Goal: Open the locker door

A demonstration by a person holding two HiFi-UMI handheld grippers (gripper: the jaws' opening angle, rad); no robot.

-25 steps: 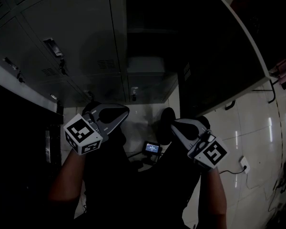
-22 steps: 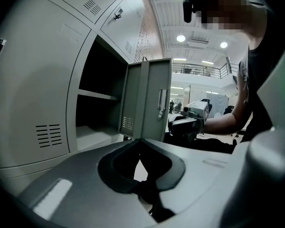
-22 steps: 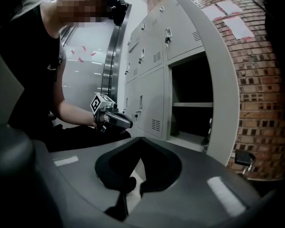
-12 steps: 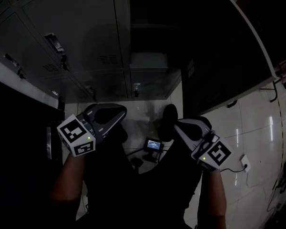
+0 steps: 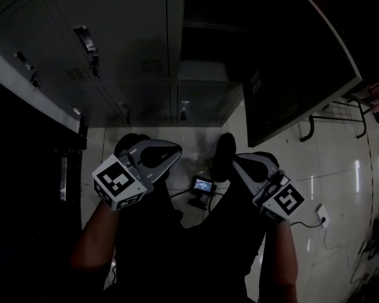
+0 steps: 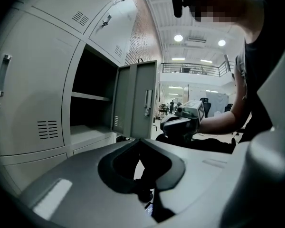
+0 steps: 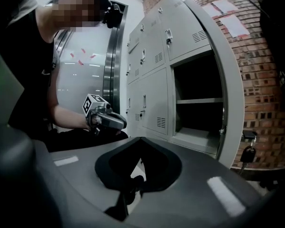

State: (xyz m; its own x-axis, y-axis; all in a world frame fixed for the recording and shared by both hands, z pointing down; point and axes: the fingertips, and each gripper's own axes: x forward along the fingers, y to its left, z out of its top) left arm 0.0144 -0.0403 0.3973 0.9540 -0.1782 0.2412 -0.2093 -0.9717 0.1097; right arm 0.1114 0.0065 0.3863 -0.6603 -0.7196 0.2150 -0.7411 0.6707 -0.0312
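Note:
The grey locker's door [image 5: 297,62] stands swung wide to the right, and its dark compartment [image 5: 208,43] with a shelf is exposed. In the left gripper view the door [image 6: 137,101] shows edge-on beside the open compartment [image 6: 92,103]. The right gripper view has the same compartment [image 7: 199,103]. My left gripper [image 5: 172,151] and right gripper [image 5: 230,161] hang low in front of the person's body, well short of the lockers. Both are shut with nothing between the jaws, as the left gripper [image 6: 139,139] and right gripper [image 7: 141,138] show close up.
Closed locker doors with handles [image 5: 82,40] fill the left of the bank. A small lit device [image 5: 203,185] and cables lie on the glossy tiled floor, with a white plug [image 5: 324,218] to the right. A padlock [image 7: 248,152] hangs near the brick wall.
The head view has shifted so the lockers sit slightly lower and to the right. Both grippers stay low and shut, the left a little further right. The door remains open.

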